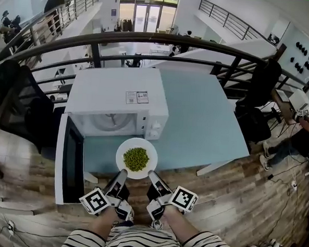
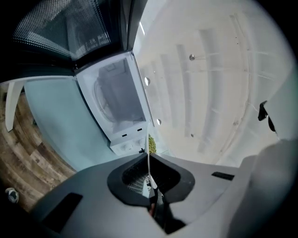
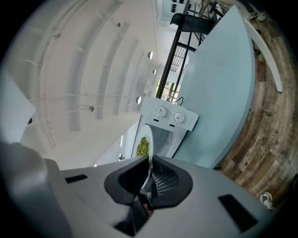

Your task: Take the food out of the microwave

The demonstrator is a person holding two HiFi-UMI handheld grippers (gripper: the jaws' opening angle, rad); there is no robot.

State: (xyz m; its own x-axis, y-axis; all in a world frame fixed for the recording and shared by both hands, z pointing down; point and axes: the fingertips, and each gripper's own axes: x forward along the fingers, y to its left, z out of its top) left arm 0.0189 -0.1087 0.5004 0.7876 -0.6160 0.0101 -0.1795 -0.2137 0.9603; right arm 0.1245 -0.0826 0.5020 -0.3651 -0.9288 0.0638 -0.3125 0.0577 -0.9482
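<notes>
**Plate of peas outside the microwave, pinched by both grippers**

Nearest the camera, two striped sleeves [image 1: 136, 244] reached forward, one gripper in each hand, with a marker cube [image 1: 98, 201] on the left one and another [image 1: 184, 198] on the right. Both grippers pointed level, side by side.

The left gripper [image 1: 122, 175] had its jaws nearly closed on the near-left rim of the plate [image 1: 137, 145]. In its own view the thin white edge ran straight between the pads. The right gripper [image 1: 153, 176] was clamped the same way on the near-right rim, and the plate showed edge-on in its jaws.

The plate was white and round, with a heap of green peas [image 1: 136, 159] in the middle. It sat fully outside the microwave [image 1: 120, 92], just in front of the open cavity and over the near edge of the table [image 1: 206, 123].

The door [image 1: 71, 159] stood swung wide to the left, its dark window facing the plate. Inside the cavity the turntable [image 1: 110, 122] lay bare. Two knobs [image 3: 170, 115] sat on the control panel to the right of the opening, and a label [image 1: 137, 97] was stuck on the white top.

The pale blue table stretched on behind and to the right. A black chair [image 1: 20, 107] stood at its left, and a dark curved railing [image 1: 165, 40] ran beyond. Wooden floor [image 1: 233, 203] showed below the table.
</notes>
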